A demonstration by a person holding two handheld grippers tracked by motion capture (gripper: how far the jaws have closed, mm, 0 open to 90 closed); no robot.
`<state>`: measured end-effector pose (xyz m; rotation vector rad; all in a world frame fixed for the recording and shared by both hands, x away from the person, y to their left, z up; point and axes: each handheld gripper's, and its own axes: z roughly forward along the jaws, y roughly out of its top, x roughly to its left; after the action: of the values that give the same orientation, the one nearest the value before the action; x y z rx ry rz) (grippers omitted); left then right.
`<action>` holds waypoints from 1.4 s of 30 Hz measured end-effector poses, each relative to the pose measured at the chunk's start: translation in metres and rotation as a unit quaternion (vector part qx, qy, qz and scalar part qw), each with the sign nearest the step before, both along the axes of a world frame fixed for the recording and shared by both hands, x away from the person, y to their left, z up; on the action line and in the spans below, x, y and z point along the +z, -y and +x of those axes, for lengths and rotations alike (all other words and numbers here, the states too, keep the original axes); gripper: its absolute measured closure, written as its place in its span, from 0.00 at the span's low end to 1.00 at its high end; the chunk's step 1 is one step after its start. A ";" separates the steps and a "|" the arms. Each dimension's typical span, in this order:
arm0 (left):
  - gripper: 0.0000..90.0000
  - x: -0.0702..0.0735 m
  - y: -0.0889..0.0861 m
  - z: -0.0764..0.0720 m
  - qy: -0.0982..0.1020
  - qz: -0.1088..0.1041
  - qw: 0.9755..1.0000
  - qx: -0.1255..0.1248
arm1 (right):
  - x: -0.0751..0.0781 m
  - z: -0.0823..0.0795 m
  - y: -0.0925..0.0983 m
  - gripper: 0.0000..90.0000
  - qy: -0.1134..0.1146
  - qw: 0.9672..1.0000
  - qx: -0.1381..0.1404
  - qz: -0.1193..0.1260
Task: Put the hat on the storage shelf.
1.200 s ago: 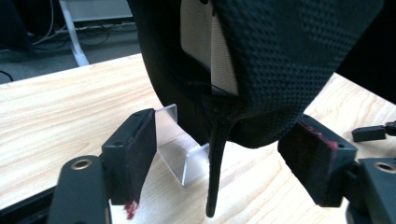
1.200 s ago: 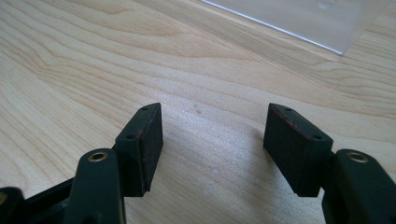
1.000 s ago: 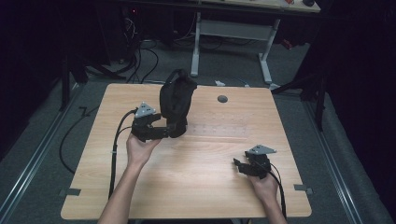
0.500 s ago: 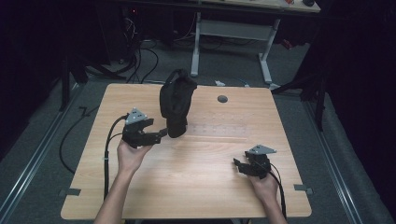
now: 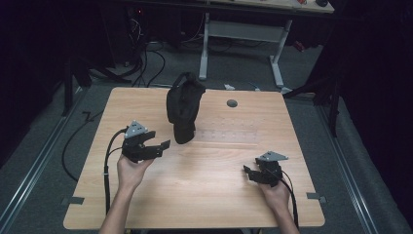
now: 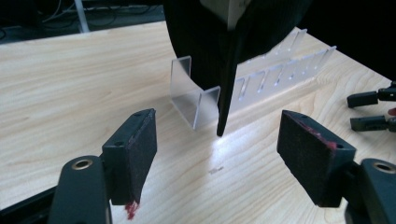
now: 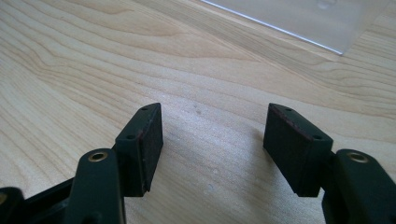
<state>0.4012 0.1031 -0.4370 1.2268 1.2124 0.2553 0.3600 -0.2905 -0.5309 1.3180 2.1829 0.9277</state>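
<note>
A black fabric cap (image 5: 184, 105) stands upright on the left end of a clear slotted acrylic rack (image 5: 229, 135) at mid-table. My left gripper (image 5: 163, 145) sits to the cap's lower left, apart from it and pointing at it. In the left gripper view the cap (image 6: 205, 42) and rack (image 6: 196, 100) lie ahead of my open left gripper (image 6: 217, 149). Its jaws have just been closing a little, with nothing between them. My right gripper (image 5: 248, 171) rests low at the table's right front. It stands open (image 7: 212, 140) over bare wood, with the rack's edge (image 7: 299, 18) beyond it.
A round grommet hole (image 5: 232, 103) sits near the table's far edge. Behind the wooden table (image 5: 204, 204) stands a white-legged desk (image 5: 243, 29), with cables (image 5: 146, 58) on the floor. The right gripper's fingers (image 6: 369, 109) show at the right edge of the left gripper view.
My left gripper has drawn back from the cap's lower edge, moving left and toward the person. The cap stays on the rack. The right gripper has kept still.
</note>
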 end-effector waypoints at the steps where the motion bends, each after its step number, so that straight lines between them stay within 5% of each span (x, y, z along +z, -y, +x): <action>1: 0.32 -0.001 0.000 -0.001 0.000 0.001 1.000 0.000 | 0.000 0.000 0.000 0.42 0.000 1.000 0.000 0.000; 16: 0.32 -0.021 -0.007 -0.013 -0.018 -0.009 1.000 0.016 | 0.000 0.000 0.000 0.42 0.000 1.000 0.000 -0.001; 19: 0.34 -0.025 -0.008 -0.017 -0.007 -0.010 1.000 0.023 | 0.000 0.000 0.000 0.42 0.000 1.000 0.000 -0.001; 42: 0.33 -0.071 -0.008 -0.029 -0.047 0.021 0.998 0.036 | 0.000 0.000 0.000 0.42 0.000 1.000 0.000 -0.001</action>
<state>0.3726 0.1114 -0.5083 1.2453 1.3404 0.2805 0.3600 -0.2903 -0.5309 1.3167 2.1825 0.9266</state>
